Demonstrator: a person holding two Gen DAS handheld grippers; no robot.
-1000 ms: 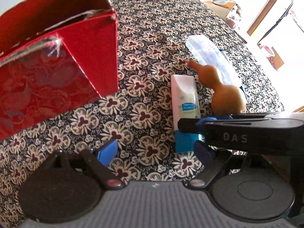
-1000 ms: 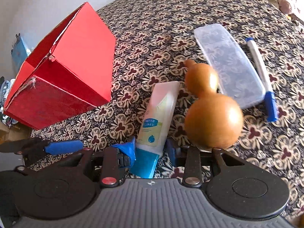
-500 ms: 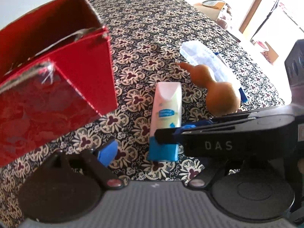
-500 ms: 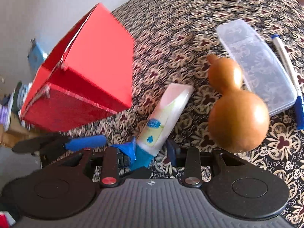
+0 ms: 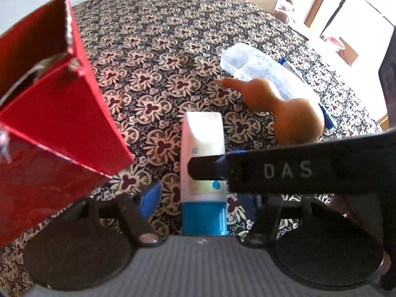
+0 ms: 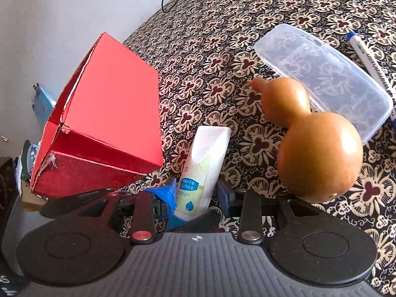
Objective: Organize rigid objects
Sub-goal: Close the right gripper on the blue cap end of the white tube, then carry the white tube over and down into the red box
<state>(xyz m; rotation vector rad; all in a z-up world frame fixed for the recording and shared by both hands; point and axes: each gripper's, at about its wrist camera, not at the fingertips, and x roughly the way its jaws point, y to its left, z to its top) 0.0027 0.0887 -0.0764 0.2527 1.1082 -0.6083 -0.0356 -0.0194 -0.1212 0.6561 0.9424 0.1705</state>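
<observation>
Right wrist view, left to right: red box (image 6: 104, 128); my right gripper (image 6: 196, 198), jaws narrowly parted and pressing the white tube (image 6: 203, 168) near its blue cap; gourd (image 6: 316, 153); clear case (image 6: 321, 74); marker (image 6: 368, 54). My left gripper (image 5: 198, 198) has just been closing, its jaws straddling the tube; contact not discernible.

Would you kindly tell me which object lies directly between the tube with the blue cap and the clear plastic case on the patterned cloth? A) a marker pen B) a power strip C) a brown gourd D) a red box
C: the brown gourd lies on its side with the tube on one flank and the clear plastic case on the other.
</observation>
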